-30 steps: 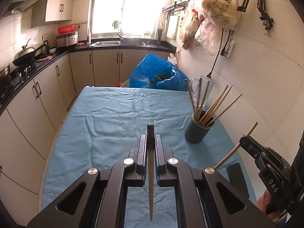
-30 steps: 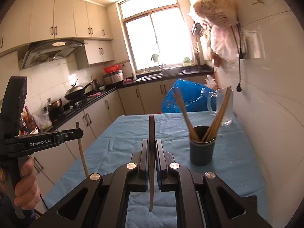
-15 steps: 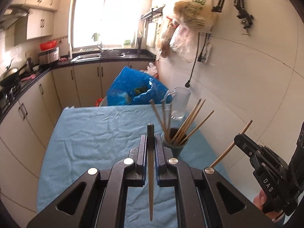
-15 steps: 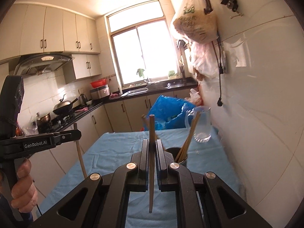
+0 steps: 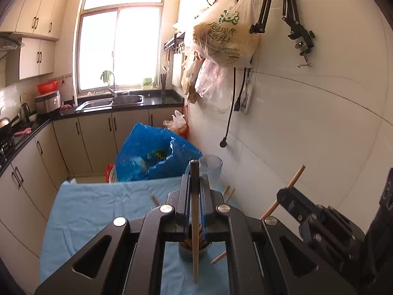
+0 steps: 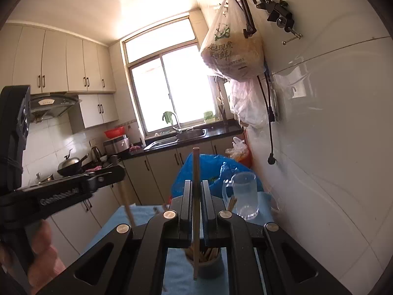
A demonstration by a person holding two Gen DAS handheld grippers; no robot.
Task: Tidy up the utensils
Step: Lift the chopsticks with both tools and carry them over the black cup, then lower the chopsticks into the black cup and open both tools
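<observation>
Both tools are gripping one chopstick each: left tool (image 5: 195, 196) on a dark chopstick (image 5: 194, 221), right tool (image 6: 195, 196) on a pale chopstick (image 6: 195, 209). Several chopsticks are already sitting in the cup (image 6: 208, 265) at lower centre; these two are not yet in.

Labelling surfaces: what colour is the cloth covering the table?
Light blue; the table cloth shows best in the left wrist view.

dark holder (image 5: 194, 252) mostly hidden behind left tool (image 5: 194, 196)

Wooden chopsticks (image 6: 195, 196), matt blue tablecloth (image 5: 93, 211), clear glass mug (image 6: 244, 194), glossy wall tiles (image 5: 307, 127)
</observation>
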